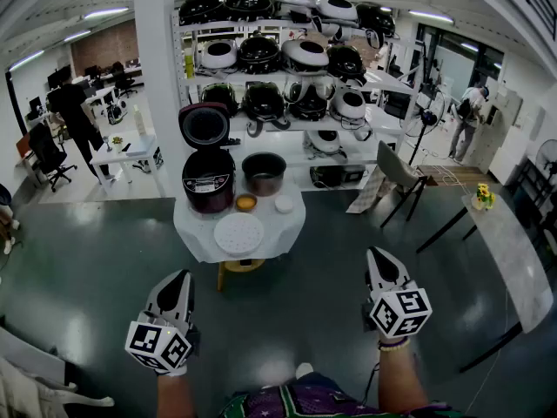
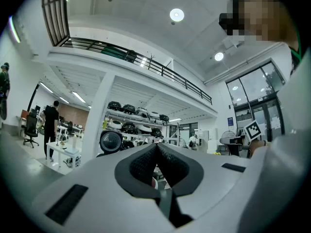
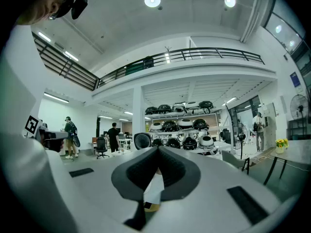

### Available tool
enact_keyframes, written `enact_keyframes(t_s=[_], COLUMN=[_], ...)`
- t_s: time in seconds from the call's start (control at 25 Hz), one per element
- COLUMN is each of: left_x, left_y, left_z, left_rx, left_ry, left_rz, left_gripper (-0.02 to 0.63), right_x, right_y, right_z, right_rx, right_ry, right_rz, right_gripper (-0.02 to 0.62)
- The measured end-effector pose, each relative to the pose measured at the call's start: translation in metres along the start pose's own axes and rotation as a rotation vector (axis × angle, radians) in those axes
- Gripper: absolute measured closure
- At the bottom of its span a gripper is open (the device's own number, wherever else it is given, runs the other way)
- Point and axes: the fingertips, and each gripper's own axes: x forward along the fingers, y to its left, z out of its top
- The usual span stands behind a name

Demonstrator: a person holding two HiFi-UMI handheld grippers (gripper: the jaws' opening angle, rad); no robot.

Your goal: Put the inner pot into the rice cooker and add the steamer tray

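Left tongs (image 1: 180, 277) and right tongs (image 1: 377, 255) are clenched on nothing (both level), well apart from the inner pot (image 1: 264, 173)

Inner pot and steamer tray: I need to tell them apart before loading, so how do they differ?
The inner pot is dark and deep; the steamer tray is white and flat. The inner pot stands at the back beside the open rice cooker; the steamer tray lies near the front edge. Both are round and rest on the white table.

Dark glossy floor (image 1: 87, 259), white pillar (image 1: 155, 77), white shelving (image 1: 206, 29) behind, ceiling strip lights (image 1: 105, 12), tall windows (image 2: 245, 98) at right.
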Motion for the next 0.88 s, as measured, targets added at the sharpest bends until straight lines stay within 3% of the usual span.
enact_keyframes(t_s=[0.68, 0.88], left_x=[-0.016, -0.014], left_y=[-0.010, -0.015], left_z=[0.004, 0.001], left_rx=[-0.010, -0.010], left_ry=[-0.018, -0.014], left_rz=[-0.036, -0.054], left_gripper=[0.584, 0.584], right_x=[-0.012, -0.018], right_y=[0.022, 0.031], right_z=[0.002, -0.003], right_rx=[-0.012, 0.016], right_ry=[0.002, 0.025], right_rz=[0.013, 0.059], right_gripper=[0.600, 0.590])
